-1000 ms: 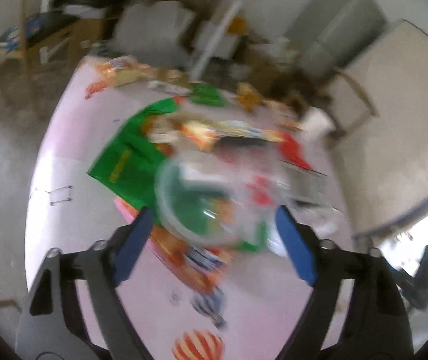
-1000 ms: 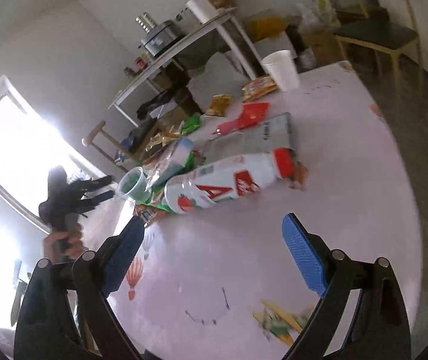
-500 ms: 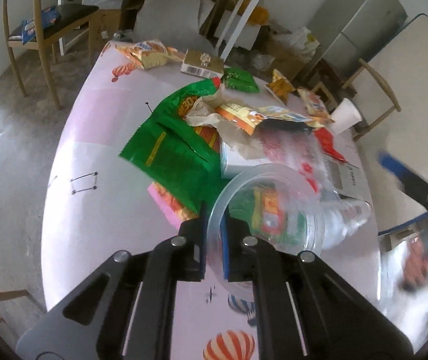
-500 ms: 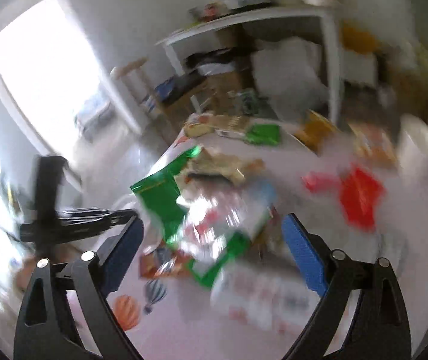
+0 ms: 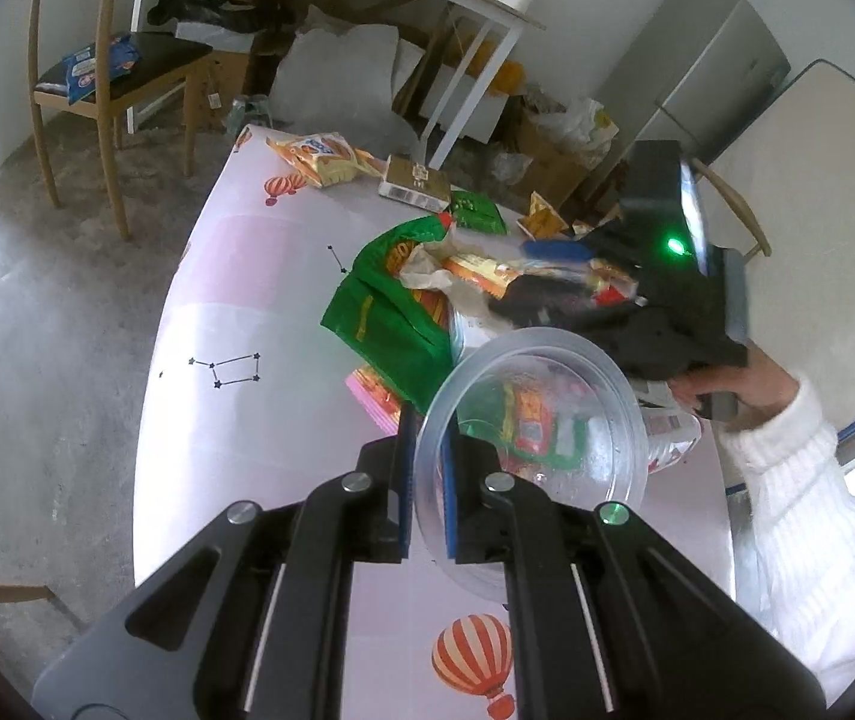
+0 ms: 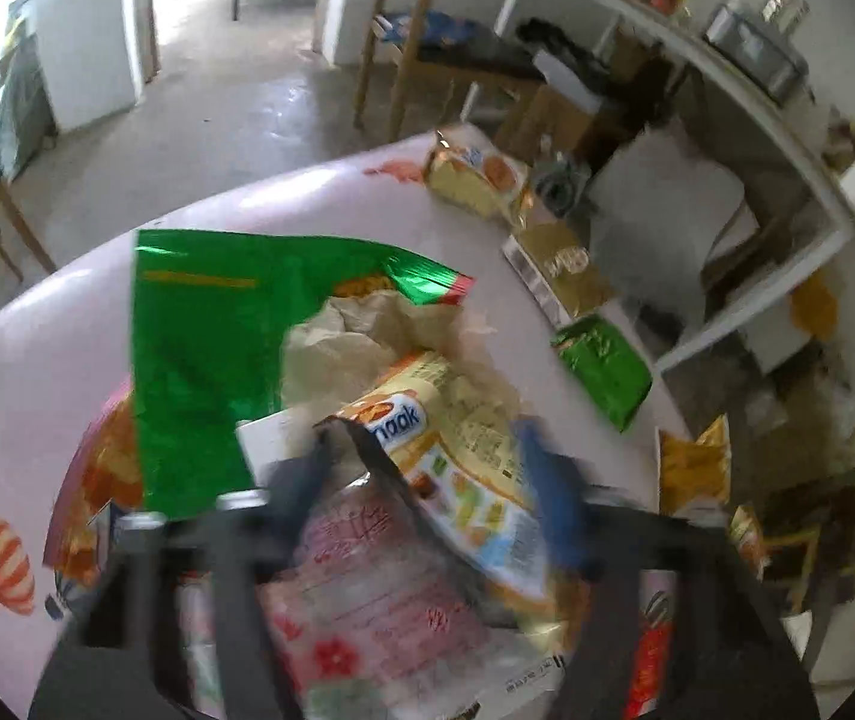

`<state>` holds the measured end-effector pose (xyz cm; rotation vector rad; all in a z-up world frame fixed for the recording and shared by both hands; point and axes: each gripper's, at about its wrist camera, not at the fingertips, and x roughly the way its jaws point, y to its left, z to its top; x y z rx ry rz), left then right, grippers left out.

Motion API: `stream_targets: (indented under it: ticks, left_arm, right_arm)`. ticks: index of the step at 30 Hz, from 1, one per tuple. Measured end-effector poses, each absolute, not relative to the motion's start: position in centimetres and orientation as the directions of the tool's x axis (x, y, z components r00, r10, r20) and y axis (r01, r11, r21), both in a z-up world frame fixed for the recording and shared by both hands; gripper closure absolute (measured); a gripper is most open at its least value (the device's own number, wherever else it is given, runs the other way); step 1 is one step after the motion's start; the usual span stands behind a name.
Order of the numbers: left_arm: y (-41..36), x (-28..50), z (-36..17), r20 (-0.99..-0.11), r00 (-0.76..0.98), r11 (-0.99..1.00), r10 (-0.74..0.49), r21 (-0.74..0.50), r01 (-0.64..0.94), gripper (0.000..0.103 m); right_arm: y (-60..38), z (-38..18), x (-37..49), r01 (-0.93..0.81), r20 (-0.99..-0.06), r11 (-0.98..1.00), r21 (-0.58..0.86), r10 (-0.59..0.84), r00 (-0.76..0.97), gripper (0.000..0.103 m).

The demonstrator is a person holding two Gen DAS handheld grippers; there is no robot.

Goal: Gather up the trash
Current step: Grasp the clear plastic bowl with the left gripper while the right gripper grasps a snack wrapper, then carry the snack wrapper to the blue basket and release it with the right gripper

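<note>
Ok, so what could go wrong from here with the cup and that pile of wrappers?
1. The left tongs pinch only the clear cup's thin rim, so it may buckle or slip out.
2. The right tongs, jaws just closing over the wrapper pile, are blurred; they might catch several wrappers or push some off the table.

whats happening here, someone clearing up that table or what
A person with a gripper in each hand is collecting trash from a littered table. The left gripper is shut on the rim of a clear plastic cup, held over the pile. The right gripper, blurred, has reached into the heap of wrappers, its jaws just closing around an orange snack wrapper; whether they grip it yet is unclear. A large green bag lies beside it.
</note>
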<state>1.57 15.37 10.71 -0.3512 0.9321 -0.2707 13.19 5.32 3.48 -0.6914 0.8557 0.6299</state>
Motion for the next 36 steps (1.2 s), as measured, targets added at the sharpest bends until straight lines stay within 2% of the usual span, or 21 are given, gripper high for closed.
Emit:
stream_targets:
  ticks: [4, 7, 12, 19, 25, 27, 29, 33, 36]
  left_arm:
    - [15.1, 1.2, 10.4, -0.736, 0.567, 0.915, -0.369, -0.396, 0.082, 0.097]
    - [15.0, 1.0, 10.5, -0.732, 0.571, 0.913, -0.372, -0.400, 0.082, 0.097]
    - [14.9, 0.2, 11.4, -0.716, 0.597, 0.916, -0.362, -0.392, 0.085, 0.097]
    - [13.5, -2.4, 13.4, -0.693, 0.626, 0.921, -0.357, -0.372, 0.114, 0.097]
    - [10.8, -5.7, 15.5, -0.669, 0.636, 0.916, -0.385, -0.360, 0.175, 0.097]
    - [9.7, -7.0, 16.2, -0.656, 0.635, 0.908, -0.407, -0.364, 0.206, 0.097]
    - [8.2, -8.4, 16.9, -0.643, 0.630, 0.897, -0.435, -0.369, 0.243, 0.097]
    - [4.9, -11.6, 17.7, -0.621, 0.602, 0.865, -0.502, -0.383, 0.326, 0.097]
    - [2.1, -13.5, 17.9, -0.612, 0.572, 0.837, -0.546, -0.384, 0.389, 0.097]
  right_arm:
    - [5.2, 3.8, 12.5, -0.733, -0.815, 0.609, -0.303, 0.232, 0.531, 0.089]
    - [5.3, 4.2, 11.7, -0.729, -0.805, 0.613, -0.306, 0.243, 0.542, 0.097]
    - [4.7, 6.5, 8.5, -0.666, -0.706, 0.614, -0.424, 0.236, 0.667, 0.098]
    - [0.0, 11.7, 4.9, -0.496, -0.546, 0.725, -0.478, 0.197, 0.815, 0.098]
    - [-8.4, 17.8, -0.9, -0.400, -0.448, 0.875, -0.273, 0.253, 0.858, 0.098]
    - [-12.5, 19.6, -5.3, -0.382, -0.401, 0.911, -0.157, 0.295, 0.867, 0.098]
    - [-15.5, 20.3, -9.6, -0.368, -0.353, 0.924, -0.104, 0.312, 0.882, 0.098]
    - [-22.4, 18.9, -20.2, -0.320, -0.325, 0.946, 0.043, 0.316, 0.891, 0.097]
    - [-26.8, 15.3, -28.3, -0.271, -0.342, 0.945, 0.185, 0.320, 0.883, 0.097]
